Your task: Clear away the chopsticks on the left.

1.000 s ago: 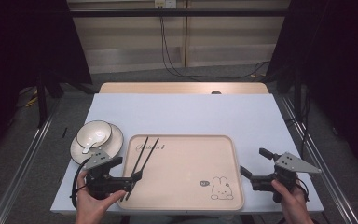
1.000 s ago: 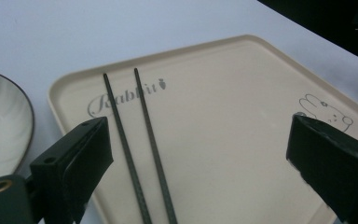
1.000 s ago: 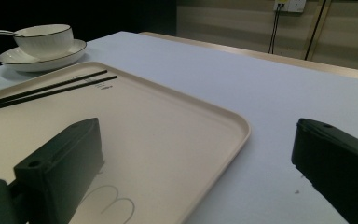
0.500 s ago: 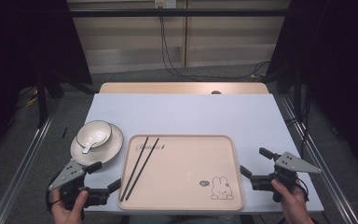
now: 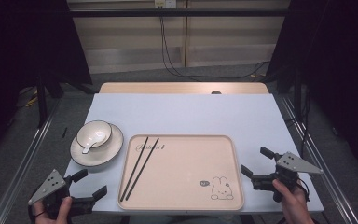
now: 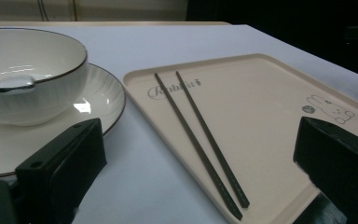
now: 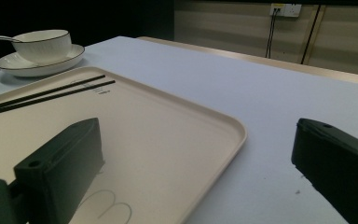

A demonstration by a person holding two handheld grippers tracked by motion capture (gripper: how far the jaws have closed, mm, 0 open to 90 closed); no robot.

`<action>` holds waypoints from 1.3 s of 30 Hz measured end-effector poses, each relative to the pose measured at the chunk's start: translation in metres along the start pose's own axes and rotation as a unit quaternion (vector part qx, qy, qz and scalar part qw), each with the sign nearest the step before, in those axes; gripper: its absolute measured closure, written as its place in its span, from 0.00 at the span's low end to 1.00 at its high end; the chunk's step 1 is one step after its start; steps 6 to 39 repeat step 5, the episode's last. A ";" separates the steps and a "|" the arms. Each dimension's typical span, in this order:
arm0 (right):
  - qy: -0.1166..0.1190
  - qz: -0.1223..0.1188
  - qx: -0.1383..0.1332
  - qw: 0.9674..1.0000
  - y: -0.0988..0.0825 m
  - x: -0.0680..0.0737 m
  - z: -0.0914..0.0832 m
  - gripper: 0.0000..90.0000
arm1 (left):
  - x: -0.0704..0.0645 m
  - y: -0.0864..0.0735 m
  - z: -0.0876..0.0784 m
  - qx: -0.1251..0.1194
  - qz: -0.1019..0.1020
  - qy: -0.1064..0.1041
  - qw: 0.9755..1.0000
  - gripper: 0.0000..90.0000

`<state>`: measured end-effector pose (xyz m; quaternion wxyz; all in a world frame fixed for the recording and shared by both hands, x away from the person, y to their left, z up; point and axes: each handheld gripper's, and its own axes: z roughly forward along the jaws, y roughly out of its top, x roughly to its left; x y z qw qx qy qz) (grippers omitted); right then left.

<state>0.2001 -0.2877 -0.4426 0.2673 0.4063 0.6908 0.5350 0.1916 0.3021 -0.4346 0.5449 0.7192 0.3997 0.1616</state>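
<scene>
**Both tools waiting wide, chopsticks lying on the tray**

The left tool is hovering off the tray's near-left corner, jaws spread wide and gripping nothing. The right tool is waiting just beside the tray's right rim, equally agape and empty. The chopsticks are lying side by side on the tray's left part, near the bowl, which is sitting on its saucer with what is probably a spoon inside. A careless reach is risking a knock to the saucer, or scattering the thin sticks.
</scene>
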 end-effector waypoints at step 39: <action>-0.002 -0.001 0.000 1.000 0.000 -0.001 0.000 0.02 | 0.003 -0.002 -0.001 -0.001 -0.013 -0.011 1.000 0.02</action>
